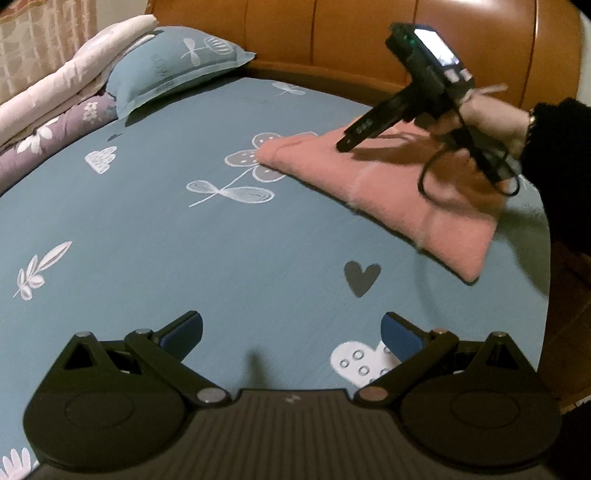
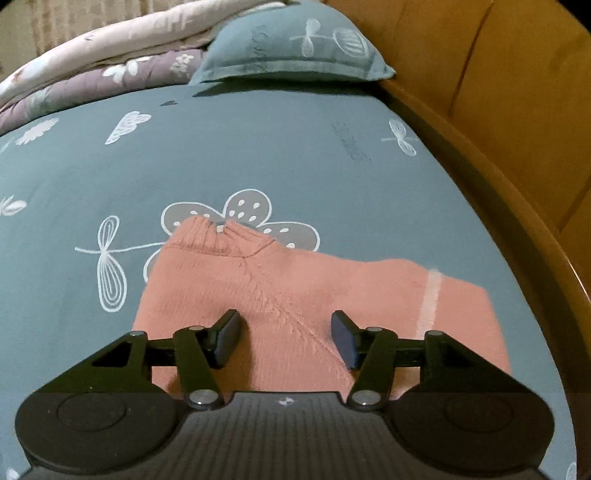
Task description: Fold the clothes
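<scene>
A pink knitted sweater lies folded into a flat rectangle on the blue patterned bed sheet, at the right. It also shows in the right wrist view, with its collar at the far left end. My left gripper is open and empty above bare sheet, well left and in front of the sweater. My right gripper is open and empty, hovering just above the sweater's near part. It shows in the left wrist view, held by a hand over the sweater.
A blue pillow and folded quilts lie at the head of the bed, far left. An orange wooden headboard runs along the back and right side.
</scene>
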